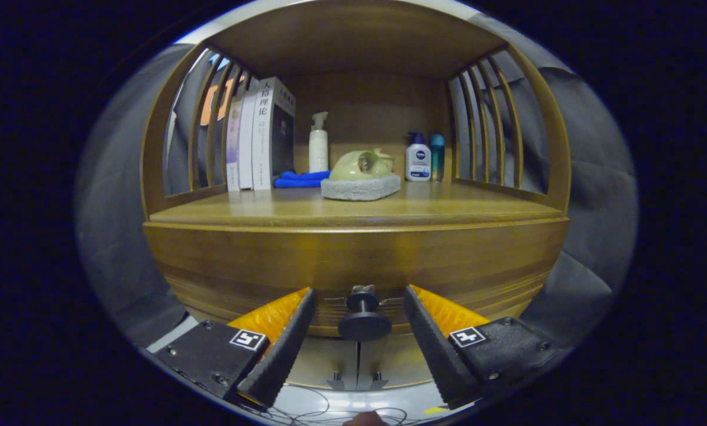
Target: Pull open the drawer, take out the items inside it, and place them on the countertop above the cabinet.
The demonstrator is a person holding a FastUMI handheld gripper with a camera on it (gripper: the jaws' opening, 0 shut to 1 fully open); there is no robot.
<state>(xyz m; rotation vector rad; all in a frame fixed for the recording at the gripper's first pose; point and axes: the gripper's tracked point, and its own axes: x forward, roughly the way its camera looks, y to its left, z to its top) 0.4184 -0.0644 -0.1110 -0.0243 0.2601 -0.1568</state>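
A wooden cabinet faces me, its drawer front (353, 260) flush and closed. A dark round knob (363, 319) sticks out of the drawer's middle. My gripper (359, 299) is open, with one finger on each side of the knob and a gap to both. The black ribbed pads (297, 331) do not touch the knob. Above the drawer lies the wooden countertop (448, 208), bare along its front. The drawer's contents are hidden.
On the countertop, toward the back, stand upright books (261, 136), a white pump bottle (318, 145), a blue cloth (302, 178), a pale green pot (362, 165) on a grey sponge (360, 188), and two small bottles (424, 158). Slatted wooden sides and a top shelf enclose it.
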